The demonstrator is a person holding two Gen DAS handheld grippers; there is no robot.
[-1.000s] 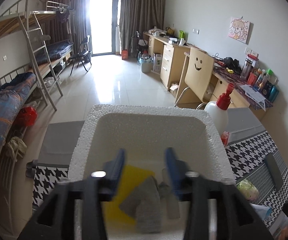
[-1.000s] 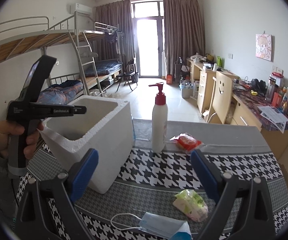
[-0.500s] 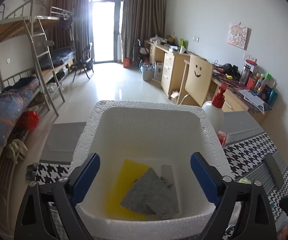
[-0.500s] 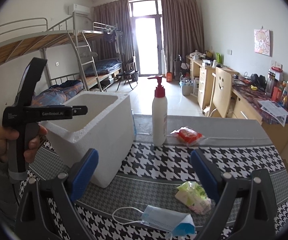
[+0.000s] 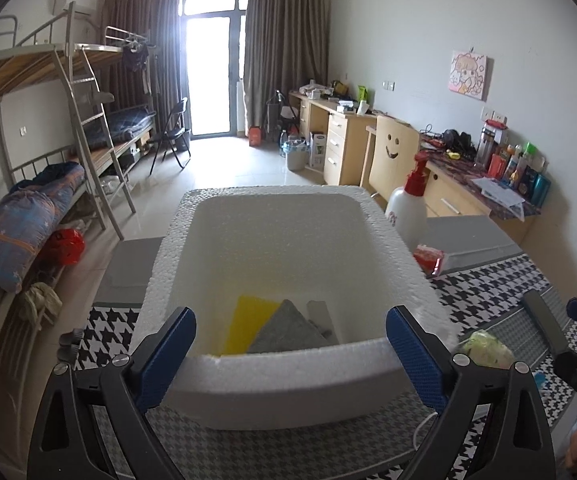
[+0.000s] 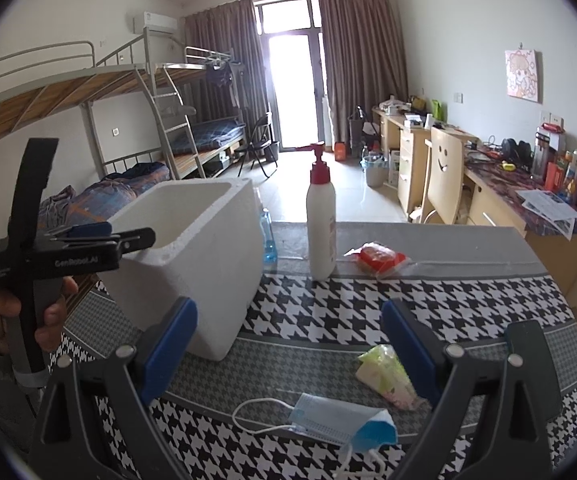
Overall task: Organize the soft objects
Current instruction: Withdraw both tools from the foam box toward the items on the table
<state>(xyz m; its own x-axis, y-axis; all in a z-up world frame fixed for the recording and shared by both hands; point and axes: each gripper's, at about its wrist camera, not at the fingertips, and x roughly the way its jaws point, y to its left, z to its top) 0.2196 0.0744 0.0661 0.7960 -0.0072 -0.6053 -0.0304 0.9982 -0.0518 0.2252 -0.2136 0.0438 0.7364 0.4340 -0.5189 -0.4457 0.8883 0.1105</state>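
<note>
A white foam box [image 5: 288, 376] [image 6: 208, 248] stands on the houndstooth tablecloth. Inside it lie a yellow cloth [image 5: 248, 322] and a grey cloth [image 5: 288, 330], the grey one overlapping the yellow. My left gripper [image 5: 290, 356] hangs open just outside the box's near wall, nothing between its fingers; a hand holds the left gripper [image 6: 88, 236] at the box's left rim in the right wrist view. My right gripper [image 6: 288, 344] is open and empty above the table. A blue face mask [image 6: 336, 424] and a green-yellow tissue pack [image 6: 384, 376] [image 5: 484, 346] lie in front of it.
A white pump bottle with a red top [image 6: 321, 220] [image 5: 408, 208] stands behind the box, a red packet [image 6: 378, 258] [image 5: 428, 258] beside it. A blue bottle [image 6: 267, 236] peeks from behind the box. Bunk beds, desks and a chair fill the room beyond.
My left gripper went from nearly shut over the cloths in the box to wide open, then drew back out over the near wall. The grey cloth stays in the box. The right gripper barely moved.
</note>
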